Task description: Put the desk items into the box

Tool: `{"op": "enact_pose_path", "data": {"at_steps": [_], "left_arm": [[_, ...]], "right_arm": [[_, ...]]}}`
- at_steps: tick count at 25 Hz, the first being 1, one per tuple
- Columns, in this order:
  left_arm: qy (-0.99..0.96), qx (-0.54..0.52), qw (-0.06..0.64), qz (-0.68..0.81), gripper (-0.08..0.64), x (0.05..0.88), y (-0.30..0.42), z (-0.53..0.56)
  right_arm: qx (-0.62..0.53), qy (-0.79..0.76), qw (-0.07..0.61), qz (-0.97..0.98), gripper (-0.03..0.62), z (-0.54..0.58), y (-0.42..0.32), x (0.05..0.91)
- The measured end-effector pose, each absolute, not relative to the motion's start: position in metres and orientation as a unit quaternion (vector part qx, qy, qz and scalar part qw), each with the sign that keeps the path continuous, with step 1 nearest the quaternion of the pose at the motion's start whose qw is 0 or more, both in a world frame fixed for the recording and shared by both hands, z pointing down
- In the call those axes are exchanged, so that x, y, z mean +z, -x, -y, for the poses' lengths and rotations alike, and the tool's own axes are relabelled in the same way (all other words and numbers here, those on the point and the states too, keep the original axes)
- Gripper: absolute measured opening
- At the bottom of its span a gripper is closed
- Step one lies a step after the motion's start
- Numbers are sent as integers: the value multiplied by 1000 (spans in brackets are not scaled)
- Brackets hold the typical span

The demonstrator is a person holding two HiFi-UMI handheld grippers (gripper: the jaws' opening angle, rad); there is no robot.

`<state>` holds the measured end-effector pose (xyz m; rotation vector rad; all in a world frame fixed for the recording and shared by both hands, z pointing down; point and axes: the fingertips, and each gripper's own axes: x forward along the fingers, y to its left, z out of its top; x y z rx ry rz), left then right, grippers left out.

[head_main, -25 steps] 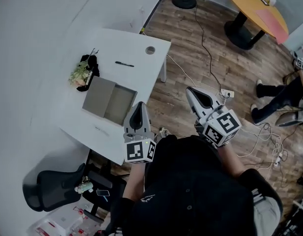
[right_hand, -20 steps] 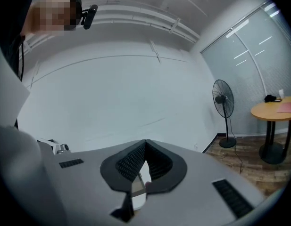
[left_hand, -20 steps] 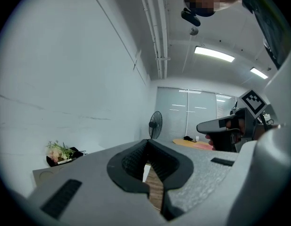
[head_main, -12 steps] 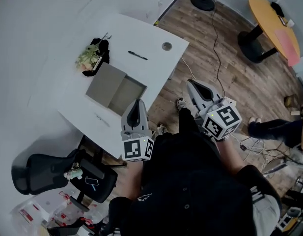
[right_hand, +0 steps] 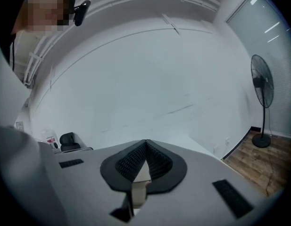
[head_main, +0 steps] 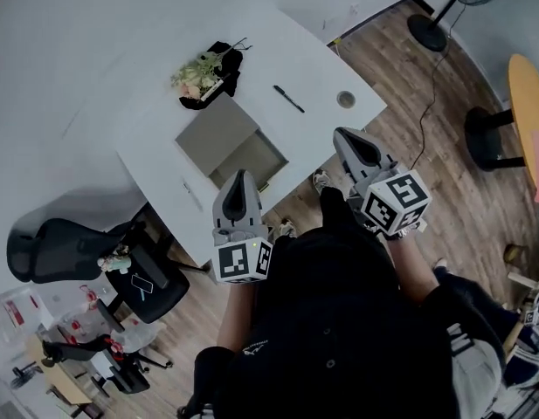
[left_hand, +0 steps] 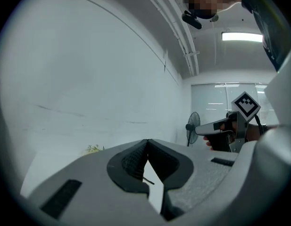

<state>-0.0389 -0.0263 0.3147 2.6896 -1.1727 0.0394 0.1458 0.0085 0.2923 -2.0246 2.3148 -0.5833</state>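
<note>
On the white desk (head_main: 155, 138) lies an open brown cardboard box (head_main: 230, 142). Beyond it lie a black pen (head_main: 288, 99) and a small round grey item (head_main: 345, 99). A flower bunch on something black (head_main: 206, 71) sits at the desk's far side. My left gripper (head_main: 240, 175) hangs shut over the desk's near edge, beside the box. My right gripper (head_main: 342, 134) is shut too, off the desk's right corner above the floor. Neither holds anything. In the left gripper view the pen (left_hand: 148, 179) shows through the gap under the closed tips, and the right gripper (left_hand: 220, 128) shows at right.
A black office chair (head_main: 68, 251) stands left of the desk, with clutter on the floor at lower left. A standing fan (head_main: 444, 16) and an orange round table (head_main: 527, 103) are at the right on the wood floor. A white wall runs behind the desk.
The head view has swung, so the desk sits more central and turned, closer under the grippers. Both grippers stay shut and empty, held in front of the body.
</note>
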Motion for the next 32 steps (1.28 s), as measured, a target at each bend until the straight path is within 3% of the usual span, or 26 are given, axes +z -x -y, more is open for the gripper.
{"op": "enact_pose_path", "data": {"at_steps": [22,32], "left_arm": [[-789,21,97,606,8,317,-11,76],[-781,21,132,610,8,347,-19,84]], "right_arm": [[-257,472,-58,-841,-2,150,-186,351],[-268,459,-93,-842,-2,181,-177,380]]}}
